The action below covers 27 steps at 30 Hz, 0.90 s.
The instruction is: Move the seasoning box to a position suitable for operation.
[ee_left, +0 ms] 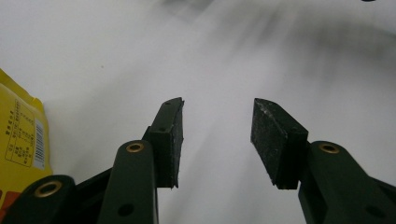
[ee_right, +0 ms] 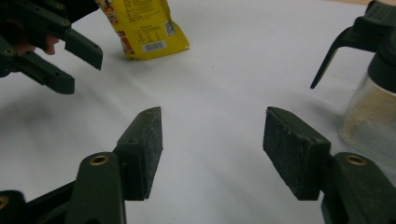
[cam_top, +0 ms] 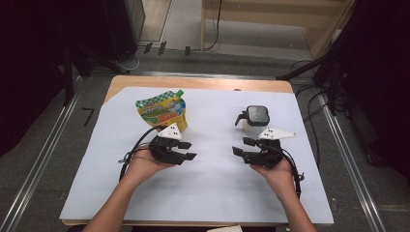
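Left claw (cam_top: 189, 150), right claw (cam_top: 241, 146), both open, empty

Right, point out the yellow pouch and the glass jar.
Pouch (cam_top: 163, 112), high view, middle of its printed front.
Jar (cam_top: 254, 127), high view, clear body below its black lid.

Two bare forearms reached in from the near edge, each hand cradling a gripper from below; the left gripper (cam_top: 187, 150) and right gripper (cam_top: 241, 146) pointed inward at each other, well apart, jaws parted with nothing between them
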Available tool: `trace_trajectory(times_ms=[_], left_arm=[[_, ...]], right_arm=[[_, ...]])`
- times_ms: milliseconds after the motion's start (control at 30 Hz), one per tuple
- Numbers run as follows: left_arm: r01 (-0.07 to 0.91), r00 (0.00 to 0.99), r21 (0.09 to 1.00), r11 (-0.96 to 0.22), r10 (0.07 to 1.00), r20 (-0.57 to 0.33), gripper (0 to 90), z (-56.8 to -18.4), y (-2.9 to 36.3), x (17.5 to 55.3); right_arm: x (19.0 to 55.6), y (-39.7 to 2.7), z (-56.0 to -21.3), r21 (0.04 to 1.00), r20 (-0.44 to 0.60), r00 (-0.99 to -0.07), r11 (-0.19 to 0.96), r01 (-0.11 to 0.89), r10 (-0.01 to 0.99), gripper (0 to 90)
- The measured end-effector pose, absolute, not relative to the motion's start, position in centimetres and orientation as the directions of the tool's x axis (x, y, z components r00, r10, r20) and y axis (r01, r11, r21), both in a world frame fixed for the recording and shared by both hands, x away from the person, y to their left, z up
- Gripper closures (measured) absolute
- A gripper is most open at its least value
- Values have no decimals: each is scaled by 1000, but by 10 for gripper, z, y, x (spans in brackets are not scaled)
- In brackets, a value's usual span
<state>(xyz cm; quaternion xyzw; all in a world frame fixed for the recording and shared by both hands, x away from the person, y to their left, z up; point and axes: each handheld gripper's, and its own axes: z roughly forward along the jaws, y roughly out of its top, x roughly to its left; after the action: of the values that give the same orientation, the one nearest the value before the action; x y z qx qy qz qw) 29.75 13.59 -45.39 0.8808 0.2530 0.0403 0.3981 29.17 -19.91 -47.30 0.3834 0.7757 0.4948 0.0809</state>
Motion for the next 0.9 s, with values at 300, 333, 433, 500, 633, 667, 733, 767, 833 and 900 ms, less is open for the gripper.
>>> trace_trajectory(times_ms=[300, 333, 433, 500, 633, 667, 733, 767, 833, 900], left_arm=[[440, 853, 739, -510, 494, -168, 562, -454, 147, 300], [441, 852, 733, -518, 498, -161, 558, -455, 148, 299], [444, 850, 727, -524, 503, -156, 532, -455, 148, 298], [454, 848, 722, -522, 503, -169, 531, -455, 149, 299], [465, 842, 721, -513, 507, -183, 539, -456, 150, 299], [467, 842, 721, -512, 508, -184, 542, -456, 150, 299], [466, 842, 722, -512, 508, -183, 541, -456, 150, 299], [468, 841, 721, -511, 508, -186, 541, -456, 150, 299], [471, 841, 719, -512, 508, -189, 530, -456, 150, 299], [464, 843, 722, -514, 507, -180, 515, -456, 151, 298]], right_arm=[[289, -191, -475, 803, 254, -710, 266, 533, 657, 411], [290, -191, -476, 794, 275, -708, 262, 549, 650, 416], [290, -190, -477, 795, 260, -712, 273, 542, 653, 415], [290, -191, -477, 799, 249, -711, 275, 534, 658, 411], [291, -194, -477, 796, 250, -704, 272, 541, 665, 406], [291, -194, -477, 795, 251, -702, 272, 543, 667, 406], [291, -195, -477, 792, 250, -702, 276, 544, 666, 407], [292, -195, -478, 792, 248, -703, 279, 544, 667, 406], [291, -194, -478, 792, 246, -703, 279, 542, 667, 407], [291, -194, -478, 793, 244, -703, 280, 541, 667, 407]])
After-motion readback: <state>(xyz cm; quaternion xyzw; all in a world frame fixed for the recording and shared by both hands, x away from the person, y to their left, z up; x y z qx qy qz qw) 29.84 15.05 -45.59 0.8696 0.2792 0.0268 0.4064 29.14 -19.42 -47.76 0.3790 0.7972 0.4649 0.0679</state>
